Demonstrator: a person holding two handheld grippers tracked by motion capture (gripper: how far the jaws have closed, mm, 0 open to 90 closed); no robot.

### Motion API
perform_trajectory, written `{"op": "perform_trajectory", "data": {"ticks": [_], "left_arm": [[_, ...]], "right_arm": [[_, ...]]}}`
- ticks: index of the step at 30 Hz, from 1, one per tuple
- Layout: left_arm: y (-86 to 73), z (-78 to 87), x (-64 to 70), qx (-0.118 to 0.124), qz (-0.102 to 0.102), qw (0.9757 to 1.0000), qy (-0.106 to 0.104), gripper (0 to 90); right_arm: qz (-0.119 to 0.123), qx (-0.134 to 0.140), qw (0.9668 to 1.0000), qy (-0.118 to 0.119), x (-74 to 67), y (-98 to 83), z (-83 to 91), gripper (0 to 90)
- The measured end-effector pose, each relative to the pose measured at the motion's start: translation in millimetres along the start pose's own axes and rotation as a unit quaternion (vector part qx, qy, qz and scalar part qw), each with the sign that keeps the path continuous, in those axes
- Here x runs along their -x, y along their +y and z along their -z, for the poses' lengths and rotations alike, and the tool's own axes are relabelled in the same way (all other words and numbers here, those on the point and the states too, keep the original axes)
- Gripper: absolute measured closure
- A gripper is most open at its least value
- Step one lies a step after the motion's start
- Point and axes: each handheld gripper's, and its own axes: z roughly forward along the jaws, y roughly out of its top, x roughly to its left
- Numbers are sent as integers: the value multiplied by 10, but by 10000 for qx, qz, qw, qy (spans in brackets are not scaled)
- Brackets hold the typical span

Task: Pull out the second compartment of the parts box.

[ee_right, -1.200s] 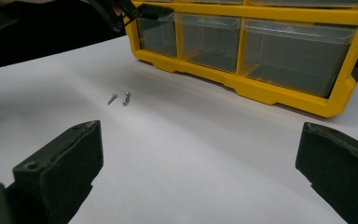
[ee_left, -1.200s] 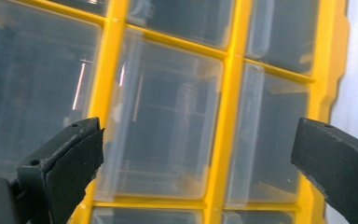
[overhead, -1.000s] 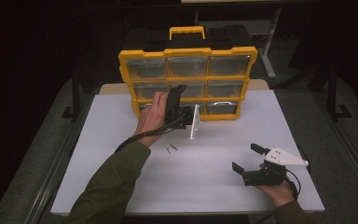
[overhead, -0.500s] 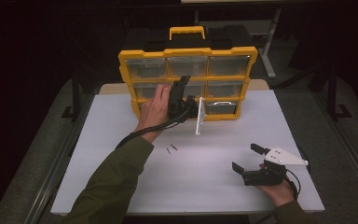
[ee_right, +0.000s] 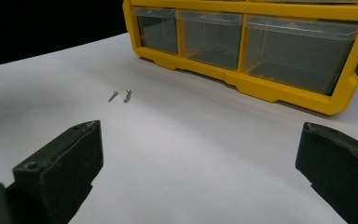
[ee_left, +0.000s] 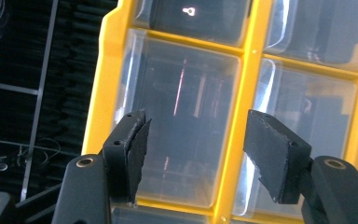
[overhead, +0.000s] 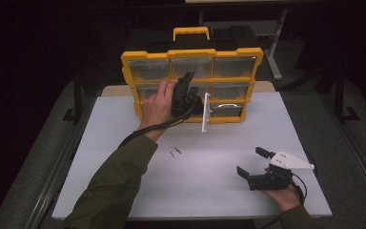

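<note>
The left gripper (overhead: 187, 88) has risen against the front of the yellow drawer organizer (overhead: 129, 81), from its middle row toward the top row of clear drawers (ee_left: 182, 116). Its jaws have just been closing and now stand half spread, with nothing pinched between them; I judge it is lining up to pull a drawer. Two small screws (overhead: 175, 152) lie on the table before the organizer. The right gripper (overhead: 254, 162) rests spread wide, empty, well clear of the organizer.
</note>
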Motion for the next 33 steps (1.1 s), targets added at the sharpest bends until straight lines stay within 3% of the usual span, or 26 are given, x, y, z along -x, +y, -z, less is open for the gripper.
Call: {"op": "perform_trajectory", "data": {"ticks": [33], "left_arm": [[33, -130, -135, -374, -179, 9972, 623, 557]], "right_arm": [[17, 13, 10000, 33, -12, -1, 14, 2]]}}
